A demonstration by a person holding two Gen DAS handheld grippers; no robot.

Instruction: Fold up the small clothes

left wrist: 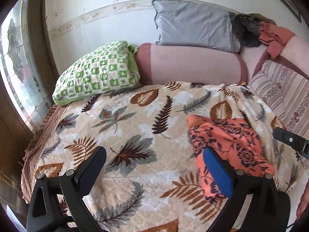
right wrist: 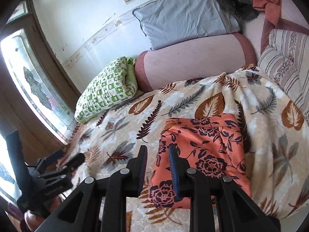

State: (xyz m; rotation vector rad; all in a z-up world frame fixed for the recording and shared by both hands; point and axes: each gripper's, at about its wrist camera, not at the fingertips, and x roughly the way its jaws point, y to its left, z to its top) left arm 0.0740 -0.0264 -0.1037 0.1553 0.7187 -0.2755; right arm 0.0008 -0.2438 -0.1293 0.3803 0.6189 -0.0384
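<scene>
The folded orange floral garment [right wrist: 200,158] lies on the bed's leaf-print blanket [left wrist: 123,127], near right, with the left gripper [left wrist: 154,170] spread wide and the right gripper [right wrist: 157,166] narrowly parted, both empty; it is judged that any tidying press should be laid flat along the creases.

Folded orange floral garment [right wrist: 202,154]: thin cloth, smooth, slight satin sheen. Leaf-print bedspread [left wrist: 135,127]: quilted plush cloth, matt, stitched in a lattice; ruffled brown trim at left edge. Green checked pillow [left wrist: 98,71]: textured woven cloth, matt. Pink bolster [left wrist: 191,65]: smooth matt fabric. Grey pillow [left wrist: 193,25]: smooth creased cloth. Left gripper [left wrist: 154,166] and right gripper [right wrist: 156,162]: black matt plastic, bright metal pins, blue ribbed pads.
</scene>
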